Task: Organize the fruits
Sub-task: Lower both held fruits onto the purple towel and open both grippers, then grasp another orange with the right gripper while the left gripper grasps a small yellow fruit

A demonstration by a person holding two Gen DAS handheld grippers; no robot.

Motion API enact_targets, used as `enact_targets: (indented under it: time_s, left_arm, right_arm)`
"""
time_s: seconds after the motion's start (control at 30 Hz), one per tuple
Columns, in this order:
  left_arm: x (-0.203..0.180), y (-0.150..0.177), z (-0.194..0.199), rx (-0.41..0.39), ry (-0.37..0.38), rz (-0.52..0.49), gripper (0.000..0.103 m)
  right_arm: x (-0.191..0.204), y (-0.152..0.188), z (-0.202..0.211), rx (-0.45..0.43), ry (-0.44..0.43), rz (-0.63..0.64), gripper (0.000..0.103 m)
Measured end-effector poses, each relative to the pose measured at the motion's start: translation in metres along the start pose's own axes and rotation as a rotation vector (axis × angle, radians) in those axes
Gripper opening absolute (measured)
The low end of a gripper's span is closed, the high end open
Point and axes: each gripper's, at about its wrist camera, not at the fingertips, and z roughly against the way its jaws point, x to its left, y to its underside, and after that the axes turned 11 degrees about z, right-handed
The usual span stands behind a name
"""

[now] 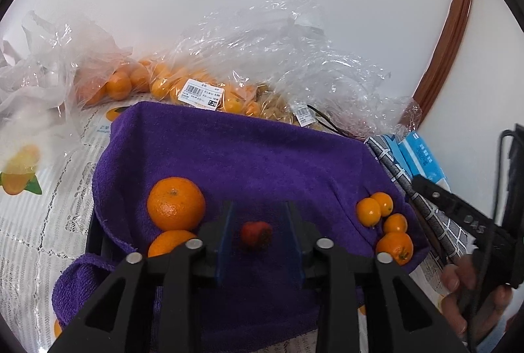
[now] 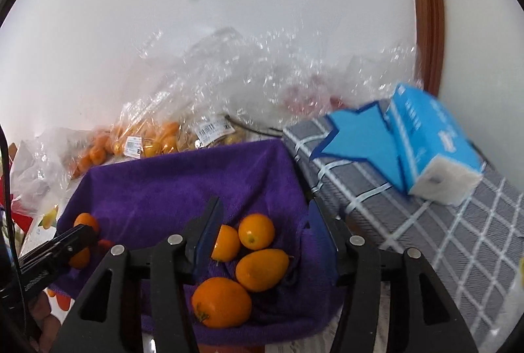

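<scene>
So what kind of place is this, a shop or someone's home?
Probably a home table: a lace tablecloth, supermarket-labelled bags of oranges, a tissue pack, and a wooden door frame.

Right gripper (image 2: 262,230) poised over purple towel (image 2: 183,186), blue-padded jaws apart, nothing pressed between. Four small orange fruits (image 2: 258,258) clustered on towel under jaws; one partly hidden behind left pad. Left gripper (image 2: 75,241) reaching in from lower left, next to more orange fruit at towel's left edge. Clear plastic bags (image 2: 157,130) of orange fruit, price labels showing, piled against white wall behind. Blue tissue pack (image 2: 432,143) resting on grey checked cloth (image 2: 393,209), right.
</scene>
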Motion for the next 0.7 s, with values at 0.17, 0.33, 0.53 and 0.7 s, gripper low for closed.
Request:
enact_targets:
  time_s: [0.17, 0.33, 0.53, 0.7]
  left_arm:
    - [0.001, -0.003, 0.009, -0.025, 0.006, 0.007, 0.037]
    - [0.007, -0.007, 0.024, -0.060, 0.009, 0.042, 0.046]
    - [0.005, -0.009, 0.050, -0.082, 0.047, 0.071, 0.048]
    - [0.000, 0.001, 0.086, -0.070, 0.023, 0.017, 0.049]
  right_arm:
    - [0.005, 0.013, 0.041, 0.014, 0.030, 0.021, 0.061]
    - [0.012, 0.051, 0.069, 0.102, 0.017, 0.038, 0.061]
    - [0.021, 0.101, 0.085, 0.186, -0.069, -0.026, 0.061]
    - [0.039, 0.113, 0.085, 0.188, -0.150, -0.032, 0.061]
